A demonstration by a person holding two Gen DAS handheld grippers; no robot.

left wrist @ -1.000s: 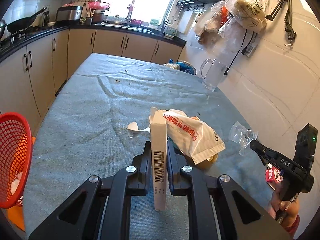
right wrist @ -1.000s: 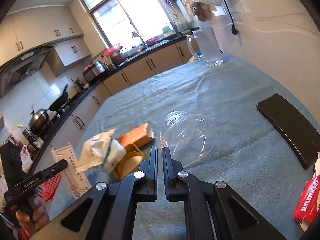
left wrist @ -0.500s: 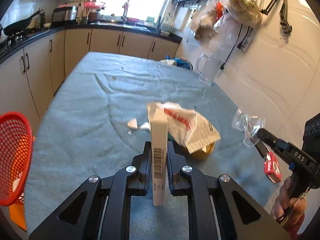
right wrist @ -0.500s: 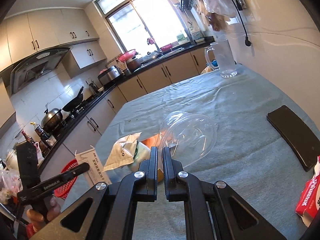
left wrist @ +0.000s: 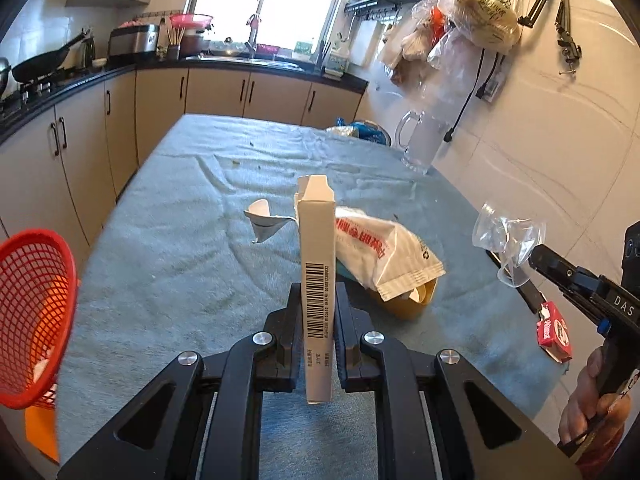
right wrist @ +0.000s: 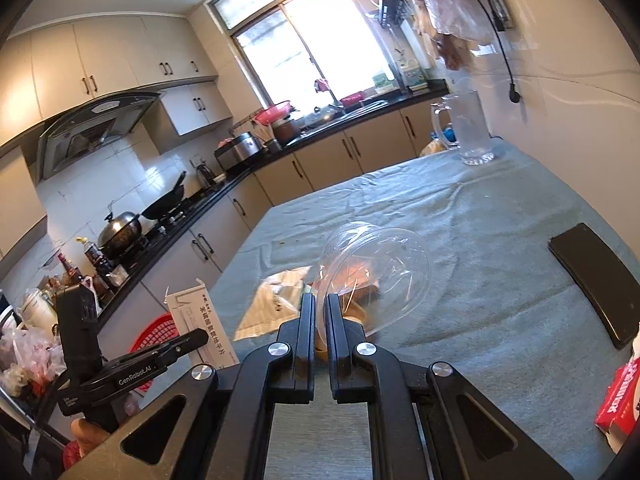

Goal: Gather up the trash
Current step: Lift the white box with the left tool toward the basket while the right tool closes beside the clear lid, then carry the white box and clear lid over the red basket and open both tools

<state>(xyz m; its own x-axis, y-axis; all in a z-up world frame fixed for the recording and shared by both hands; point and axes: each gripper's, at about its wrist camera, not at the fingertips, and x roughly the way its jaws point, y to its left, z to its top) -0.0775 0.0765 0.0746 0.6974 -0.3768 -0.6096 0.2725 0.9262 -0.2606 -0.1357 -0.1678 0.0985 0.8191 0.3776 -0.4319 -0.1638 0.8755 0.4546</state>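
My left gripper (left wrist: 317, 292) is shut on a tall white carton box (left wrist: 316, 264) with a barcode, held upright above the table. It also shows in the right wrist view (right wrist: 198, 326). My right gripper (right wrist: 318, 300) is shut on the rim of a clear plastic cup (right wrist: 376, 270), lifted above the table; the cup shows in the left wrist view (left wrist: 506, 238). A white and red plastic bag (left wrist: 384, 252) lies on a yellow bowl (left wrist: 412, 300) on the table. A torn white paper scrap (left wrist: 264, 222) lies beyond. A red mesh basket (left wrist: 30, 312) stands off the table's left edge.
The table has a grey-blue cloth (left wrist: 180, 248). A glass pitcher (left wrist: 420, 144) stands at the far right. A black flat object (right wrist: 592, 280) and a red and white packet (right wrist: 620, 404) lie near the right edge. Kitchen cabinets (left wrist: 80, 140) run along the left.
Both grippers have risen and pulled back from the table with the box and the cup still held. The right gripper has moved higher, so the cup hangs further above the bag.
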